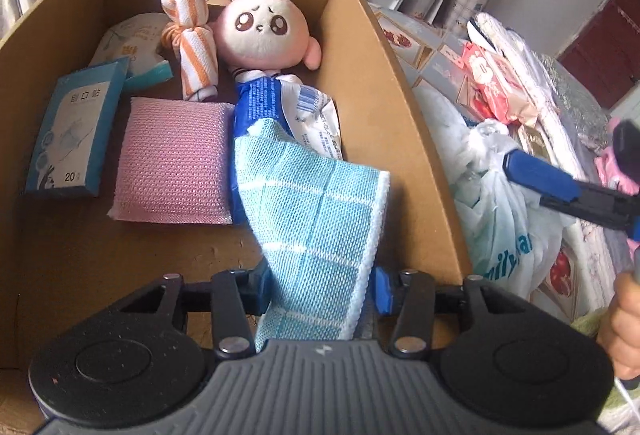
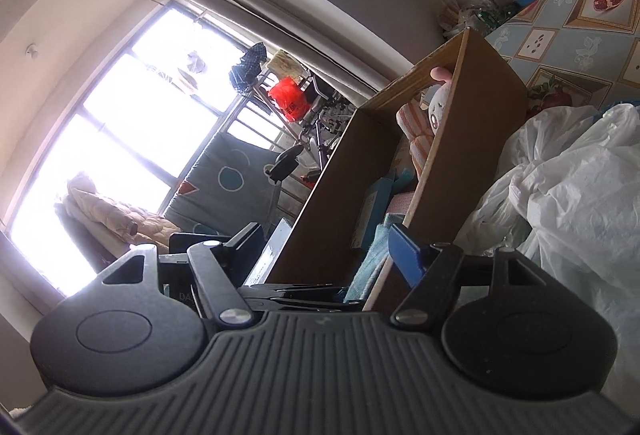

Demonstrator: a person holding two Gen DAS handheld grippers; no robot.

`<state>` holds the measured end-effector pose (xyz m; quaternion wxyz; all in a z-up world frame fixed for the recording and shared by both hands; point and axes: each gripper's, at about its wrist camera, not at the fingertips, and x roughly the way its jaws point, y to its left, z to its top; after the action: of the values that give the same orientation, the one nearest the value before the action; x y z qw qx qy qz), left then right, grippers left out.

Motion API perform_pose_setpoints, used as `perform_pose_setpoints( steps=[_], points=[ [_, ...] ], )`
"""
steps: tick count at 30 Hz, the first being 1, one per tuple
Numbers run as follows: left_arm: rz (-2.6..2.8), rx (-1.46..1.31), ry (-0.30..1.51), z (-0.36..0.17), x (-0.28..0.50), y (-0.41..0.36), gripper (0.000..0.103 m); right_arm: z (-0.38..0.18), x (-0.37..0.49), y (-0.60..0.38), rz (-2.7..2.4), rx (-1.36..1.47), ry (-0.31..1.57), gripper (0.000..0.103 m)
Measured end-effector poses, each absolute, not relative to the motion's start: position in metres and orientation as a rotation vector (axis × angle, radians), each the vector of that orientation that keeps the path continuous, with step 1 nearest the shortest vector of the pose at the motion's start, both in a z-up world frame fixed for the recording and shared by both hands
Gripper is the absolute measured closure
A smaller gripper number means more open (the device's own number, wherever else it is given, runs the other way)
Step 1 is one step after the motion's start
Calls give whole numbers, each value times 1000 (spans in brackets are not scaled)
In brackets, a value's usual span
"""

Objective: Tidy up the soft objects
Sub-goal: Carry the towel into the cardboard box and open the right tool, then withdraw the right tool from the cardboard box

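Hidden, cropped or unreadable parts

In the left wrist view the blue checked cloth [image 1: 316,211] covers the doll's [image 1: 266,31] body and most of the blue and white packet [image 1: 296,103] under it, and its lower end disappears behind the left gripper [image 1: 320,287], so the grip on it cannot be made out. The print on the blue carton [image 1: 74,127] is too small to read. The right gripper [image 1: 560,183] is cut off by the frame edge. In the right wrist view the box wall [image 2: 468,139] hides most of the doll, and the left finger is out of sight behind the other gripper's black body.
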<state>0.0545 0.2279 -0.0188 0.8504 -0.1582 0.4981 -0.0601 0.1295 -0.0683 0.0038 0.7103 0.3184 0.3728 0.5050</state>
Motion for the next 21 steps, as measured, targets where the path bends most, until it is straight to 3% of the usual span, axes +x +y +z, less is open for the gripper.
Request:
perform_pose_setpoints(
  steps=[10, 21],
  points=[
    [-181, -564, 1002, -16, 46, 252, 50, -8, 126, -78, 1093, 725, 847, 32],
    [-164, -630, 900, -2, 39, 262, 29, 0, 123, -80, 1083, 711, 833, 30]
  ],
)
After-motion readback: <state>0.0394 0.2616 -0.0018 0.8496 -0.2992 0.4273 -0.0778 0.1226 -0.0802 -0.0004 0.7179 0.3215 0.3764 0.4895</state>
